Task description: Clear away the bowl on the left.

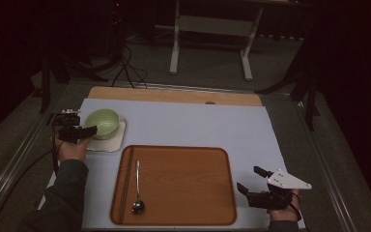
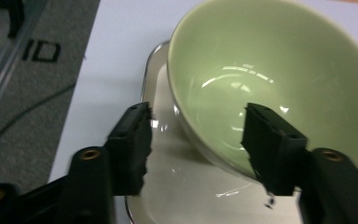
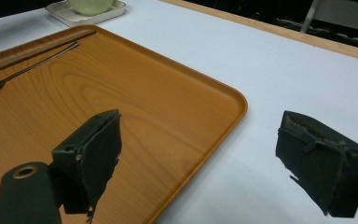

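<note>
Bowl [image 1: 102, 123], pale green, stands on a small white square plate [image 1: 118, 143] at the left of the high view, upper left of the wooden tray. Ordered by size:

Surface [image 1: 198, 125]: a pale sheet covering most of the frame, with a wooden strip [image 1: 174, 95] along its far edge.

Wooden tray [image 1: 174, 186]: lower centre of the high view, rounded corners, raised rim. A pair of dark chopsticks [image 1: 124, 183] lies along its left edge; a metal spoon [image 1: 137, 188] lies just right of them, its scoop toward the bottom of the frame.

White plate: touching the bowl from beneath; its near corner shows bare in the left gripper view [image 2: 186, 191].

Bowl, in the left gripper view [image 2: 279, 79]: upper right of the frame, interior glossy and holding nothing visible.

Left gripper [image 1: 79, 131]: at the bowl's near left side. In the left gripper view [image 2: 196, 149] its fingers [image 2: 133, 144] stand moderately wide and straddle the bowl's near wall, one outside over the plate, the other inside the rim; the pads are not seen pressing on the wall.

Right gripper [image 1: 251, 180]: lower right of the high view, over the bare surface beside the tray. In the right gripper view [image 3: 200, 163] its fingers [image 3: 98, 154] stand wide apart, holding nothing, one over the tray's corner [image 3: 233, 100] and the other over the sheet.
</note>
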{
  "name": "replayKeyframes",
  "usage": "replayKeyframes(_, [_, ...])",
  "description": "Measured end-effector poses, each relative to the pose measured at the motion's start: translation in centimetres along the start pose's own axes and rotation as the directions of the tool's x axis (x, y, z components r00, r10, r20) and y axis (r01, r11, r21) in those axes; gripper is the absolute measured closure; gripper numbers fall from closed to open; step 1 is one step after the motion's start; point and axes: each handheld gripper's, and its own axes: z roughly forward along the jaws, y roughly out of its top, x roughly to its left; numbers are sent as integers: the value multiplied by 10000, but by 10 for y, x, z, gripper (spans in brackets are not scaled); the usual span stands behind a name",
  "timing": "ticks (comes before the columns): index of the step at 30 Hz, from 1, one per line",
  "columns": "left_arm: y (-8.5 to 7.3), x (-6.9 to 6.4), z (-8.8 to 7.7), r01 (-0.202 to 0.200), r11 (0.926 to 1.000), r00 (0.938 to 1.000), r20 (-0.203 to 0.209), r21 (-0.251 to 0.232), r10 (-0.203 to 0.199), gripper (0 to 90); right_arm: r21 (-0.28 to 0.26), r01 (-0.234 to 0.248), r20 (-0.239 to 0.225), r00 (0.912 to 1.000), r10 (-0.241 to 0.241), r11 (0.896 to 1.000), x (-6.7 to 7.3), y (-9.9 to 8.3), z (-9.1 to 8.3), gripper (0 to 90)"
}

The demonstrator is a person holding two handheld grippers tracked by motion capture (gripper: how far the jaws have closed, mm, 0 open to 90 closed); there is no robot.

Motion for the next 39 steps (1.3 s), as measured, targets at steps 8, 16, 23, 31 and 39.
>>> replayKeyframes(8, [-1, 3, 9, 577, 9973, 9972, 447, 462, -597, 583, -15, -12, 27, 10000, 12, 10000, 1, 0, -1, 138])
replayKeyframes(16, [-5, 11, 16, 1556, 9850, 9825, 913, 746, -1622, 745, 11, -51, 27, 10000, 51, 10000, 0, -1, -1, 138])
replayKeyframes(23, [-3, 14, 19, 2171, 9718, 9692, 984, 917, -2258, 781, 16, -52, 4, 10000, 52, 10000, 0, -1, -2, 138])
replayKeyframes(31, [-2, 14, 19, 2600, 9617, 9548, 1254, 862, -2694, 848, 45, -15, -38, 10000, 15, 10000, 1, -1, -1, 138])
replayKeyframes(39, [-2, 7, 14, 2203, 9747, 9677, 1177, 371, -2231, 844, 58, -14, -45, 10000, 15, 10000, 1, -1, -1, 138])
